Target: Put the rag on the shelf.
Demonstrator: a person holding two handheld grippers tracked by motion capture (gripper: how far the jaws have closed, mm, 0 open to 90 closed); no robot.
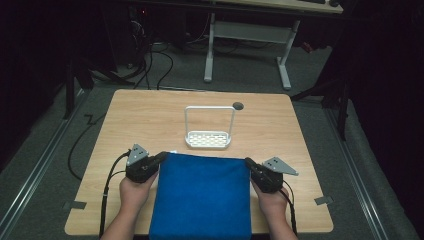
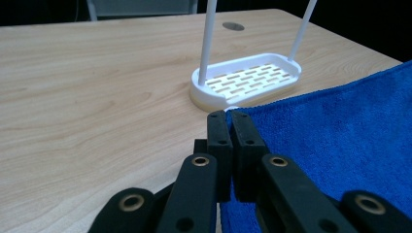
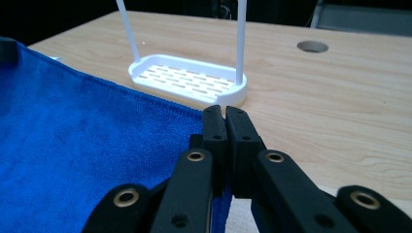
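A blue towel (image 1: 202, 195) lies spread flat on the near middle of the wooden table (image 1: 145, 120), its near edge hanging over the front. My left gripper (image 1: 164, 155) is shut on the towel's far left corner, and my right gripper (image 1: 247, 161) is shut on its far right corner. In the left gripper view the closed jaws (image 2: 228, 115) pinch the towel (image 2: 340, 131) at its corner. In the right gripper view the gripper (image 3: 225, 110) clamps the towel's (image 3: 87, 145) edge the same way. A white slotted tray with a tall hoop handle (image 1: 208, 138) stands just beyond the towel's far edge.
A round cable hole (image 1: 238, 105) sits in the table behind the white tray (image 2: 248, 80) (image 3: 187, 80). Bare wood lies left, right and behind the tray. Beyond the table, cables (image 1: 150, 65) lie on the floor near another desk's white legs (image 1: 284, 65).
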